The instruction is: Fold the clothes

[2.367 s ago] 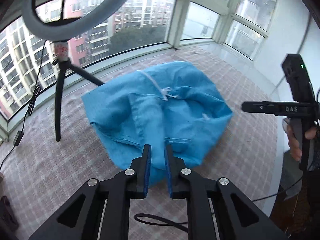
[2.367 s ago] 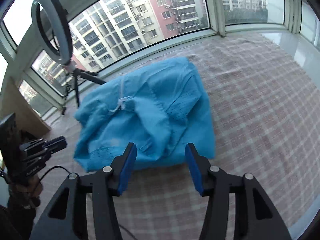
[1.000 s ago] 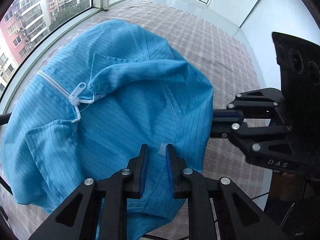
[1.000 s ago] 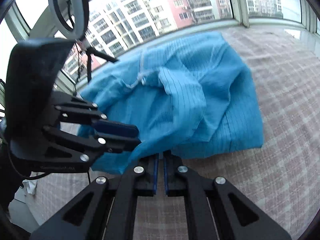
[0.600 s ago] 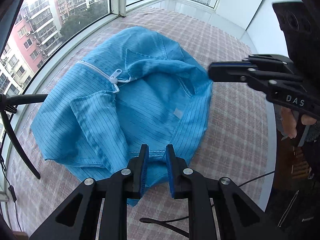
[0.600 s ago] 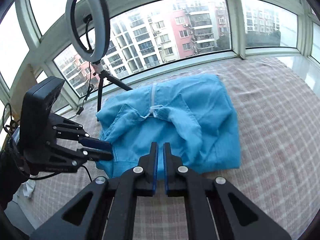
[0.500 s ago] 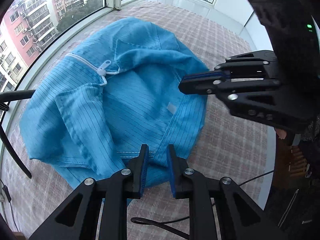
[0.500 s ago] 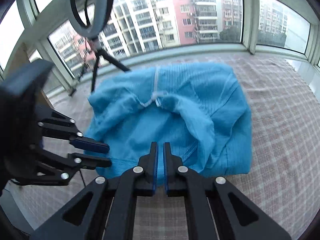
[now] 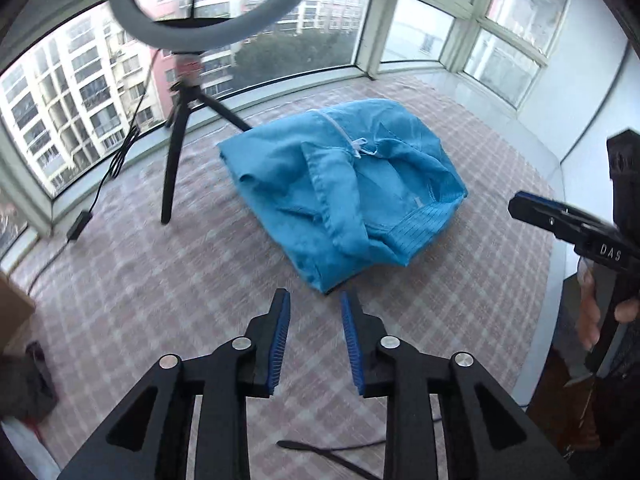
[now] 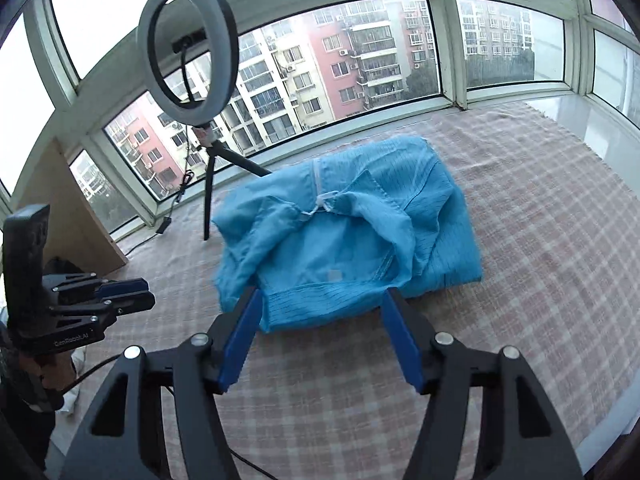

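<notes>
A blue striped jacket (image 9: 344,196) with a white zipper lies loosely folded in a heap on the checked cloth; in the right wrist view the jacket (image 10: 352,236) shows its collar and hem toward me. My left gripper (image 9: 313,300) hovers open just short of the jacket's near corner, holding nothing. My right gripper (image 10: 320,300) is open wide above the near hem, with nothing between its pads. Each gripper also appears in the other's view: the right gripper (image 9: 560,220) at the right edge, the left gripper (image 10: 116,296) at the left edge.
A ring light on a black tripod (image 9: 176,152) stands behind the jacket near the windows, with its cable (image 9: 116,160) trailing left. The same tripod (image 10: 208,184) shows in the right wrist view. A wooden board (image 10: 68,216) leans at the left. The checked cloth (image 10: 540,240) covers the surface.
Both grippers were shut on the jacket's near edge; they have opened, let go and pulled back and up. The jacket now rests on the cloth.
</notes>
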{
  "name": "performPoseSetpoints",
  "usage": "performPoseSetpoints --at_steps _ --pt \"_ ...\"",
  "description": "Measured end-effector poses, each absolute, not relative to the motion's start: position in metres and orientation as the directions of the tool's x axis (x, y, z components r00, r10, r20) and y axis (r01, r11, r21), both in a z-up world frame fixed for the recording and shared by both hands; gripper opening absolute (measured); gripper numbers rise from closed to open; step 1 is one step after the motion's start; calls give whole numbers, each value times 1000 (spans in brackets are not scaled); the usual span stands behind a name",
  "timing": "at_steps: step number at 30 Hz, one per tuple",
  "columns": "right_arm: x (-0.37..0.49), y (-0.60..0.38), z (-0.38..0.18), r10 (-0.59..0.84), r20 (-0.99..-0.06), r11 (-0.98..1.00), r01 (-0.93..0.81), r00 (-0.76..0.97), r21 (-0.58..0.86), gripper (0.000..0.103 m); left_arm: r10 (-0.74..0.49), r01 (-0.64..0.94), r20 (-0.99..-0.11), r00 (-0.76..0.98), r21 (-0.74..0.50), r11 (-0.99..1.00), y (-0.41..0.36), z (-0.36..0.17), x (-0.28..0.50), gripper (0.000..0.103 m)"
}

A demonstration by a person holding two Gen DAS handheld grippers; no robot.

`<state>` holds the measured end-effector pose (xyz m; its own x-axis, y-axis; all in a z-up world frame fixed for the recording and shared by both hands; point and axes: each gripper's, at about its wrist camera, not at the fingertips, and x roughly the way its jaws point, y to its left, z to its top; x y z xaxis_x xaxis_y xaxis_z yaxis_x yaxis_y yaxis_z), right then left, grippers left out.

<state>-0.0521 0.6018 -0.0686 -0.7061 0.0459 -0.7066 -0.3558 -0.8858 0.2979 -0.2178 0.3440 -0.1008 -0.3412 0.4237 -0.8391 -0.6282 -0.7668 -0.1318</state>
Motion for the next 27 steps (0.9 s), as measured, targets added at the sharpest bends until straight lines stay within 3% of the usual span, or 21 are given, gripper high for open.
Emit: performPoseSetpoints --at_steps 3,5,10,14,21,27 --pt "-40 578 -65 21 -706 -881 -347 -708 322 61 422 -560 -824 -377 -160 -813 309 -94 -196 34" --pt "-33 559 -63 17 -714 -885 -342 -700 315 61 417 -518 -814 -405 -172 -838 287 -90 -181 48" --pt "-18 501 -58 98 -762 -898 -388 -640 210 61 449 -513 -782 -433 -195 -836 252 -73 -142 51" --pt "-2 456 -46 130 -754 -887 -416 -644 202 61 457 -533 -757 -467 -172 -829 226 -59 -115 59" --pt "20 372 -32 319 -748 -847 -529 -582 50 62 431 -513 -751 -500 -144 -846 163 -50 -79 62" --pt "44 312 -28 315 -746 -844 -533 -586 63 62 405 -492 -751 -522 -123 -862 108 -47 -50 62"
